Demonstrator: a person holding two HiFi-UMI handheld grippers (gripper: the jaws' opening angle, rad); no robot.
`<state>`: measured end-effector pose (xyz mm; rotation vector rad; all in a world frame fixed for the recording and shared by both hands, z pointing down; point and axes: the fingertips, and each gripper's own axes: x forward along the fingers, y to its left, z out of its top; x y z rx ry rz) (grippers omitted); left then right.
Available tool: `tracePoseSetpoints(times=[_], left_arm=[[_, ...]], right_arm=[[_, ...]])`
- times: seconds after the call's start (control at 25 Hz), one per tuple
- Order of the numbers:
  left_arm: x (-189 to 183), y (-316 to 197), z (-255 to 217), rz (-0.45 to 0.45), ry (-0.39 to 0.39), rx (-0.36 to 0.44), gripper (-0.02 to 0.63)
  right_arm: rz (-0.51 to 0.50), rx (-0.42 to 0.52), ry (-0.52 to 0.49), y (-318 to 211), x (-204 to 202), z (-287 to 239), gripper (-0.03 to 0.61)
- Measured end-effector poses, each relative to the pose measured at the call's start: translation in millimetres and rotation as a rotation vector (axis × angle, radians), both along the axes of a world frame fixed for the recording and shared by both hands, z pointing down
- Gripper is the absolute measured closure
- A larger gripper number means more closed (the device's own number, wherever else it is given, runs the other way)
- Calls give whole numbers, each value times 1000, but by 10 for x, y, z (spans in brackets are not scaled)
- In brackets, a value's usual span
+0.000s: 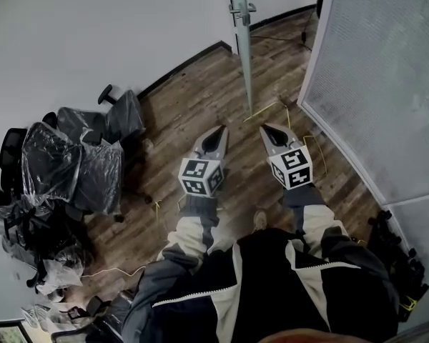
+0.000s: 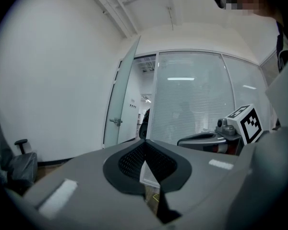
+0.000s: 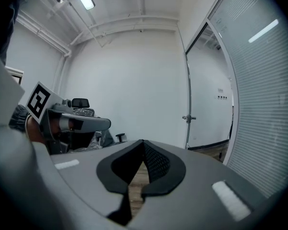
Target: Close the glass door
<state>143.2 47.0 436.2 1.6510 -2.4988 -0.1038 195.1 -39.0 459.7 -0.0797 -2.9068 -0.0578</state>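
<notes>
Head view: glass door open, edge-on.

The glass door stood open and edge-on, jutting into the room, with its lever handle sticking out to both sides. Left of the door, bare wooden floor ran clear to the white wall. Farther left of the door, plastic-wrapped office chairs crowded that side. Right of the door, a frosted glass partition closed the way, leaving only a narrow strip of floor. A thin yellow cord lay at the door's foot. The left hand-held gripper and right hand-held gripper, jaws together, hung short of the door's edge, with open air between.
</notes>
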Motion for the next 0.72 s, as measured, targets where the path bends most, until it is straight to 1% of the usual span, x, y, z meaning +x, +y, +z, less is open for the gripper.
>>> tracePoseSetpoints(times=[0.12, 0.24, 0.52, 0.72], left_arm=[[-271, -270, -64, -39, 4, -2, 609], [-464, -395, -62, -70, 0, -15, 609], [-913, -619, -68, -89, -34, -50, 609], [-1401, -782, -71, -76, -18, -7, 609]], right_arm=[[-40, 4, -8, -293, -302, -51, 574], [-73, -4, -16, -428, -520, -63, 574], [-96, -52, -29, -648, -995, 4, 574], [-81, -17, -26, -802, -1442, -28, 574]])
